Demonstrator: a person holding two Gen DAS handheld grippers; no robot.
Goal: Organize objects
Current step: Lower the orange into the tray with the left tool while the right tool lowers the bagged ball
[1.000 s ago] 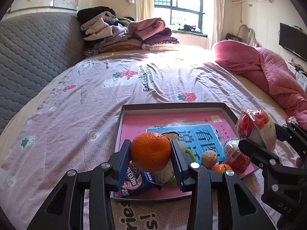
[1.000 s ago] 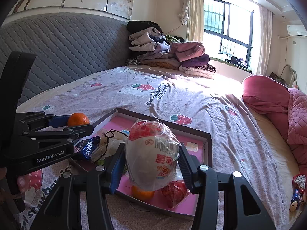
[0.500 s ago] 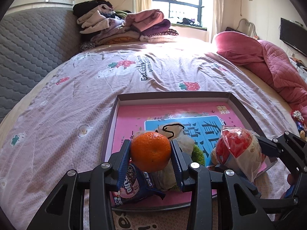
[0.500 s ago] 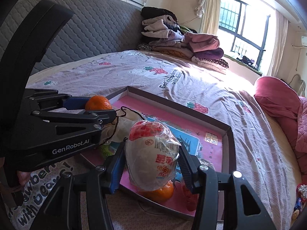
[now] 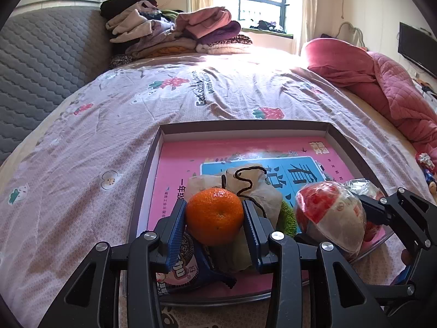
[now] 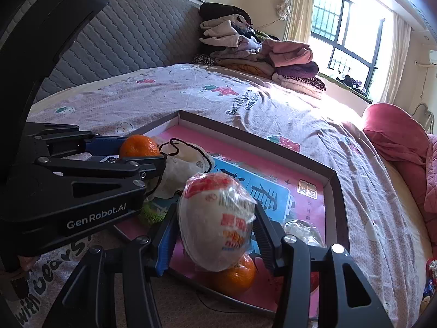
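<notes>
My left gripper (image 5: 215,222) is shut on an orange mandarin (image 5: 215,216), held over the near left part of a shallow box tray (image 5: 245,125) with a pink book cover inside. The right gripper (image 6: 215,227) is shut on a wrapped red-and-white egg-shaped snack (image 6: 217,218), held just above the tray's near right part. From the right wrist view the left gripper (image 6: 142,155) and its mandarin (image 6: 139,146) show at the left. In the tray lie a blue cookie packet (image 5: 188,270), a beige face mask (image 5: 245,188), a green ball (image 5: 286,216) and another mandarin (image 6: 236,277).
The tray (image 6: 338,199) lies on a bed with a lilac strawberry-print sheet (image 5: 82,164). Folded clothes (image 5: 174,31) are stacked at the head by a grey padded headboard (image 5: 41,54). A pink quilt (image 5: 382,82) lies at the right. A small wrapped item (image 5: 426,164) sits at the right edge.
Both grippers have come down and in over the tray, each keeping its grip. The tray now looks larger and nearer in both views.
</notes>
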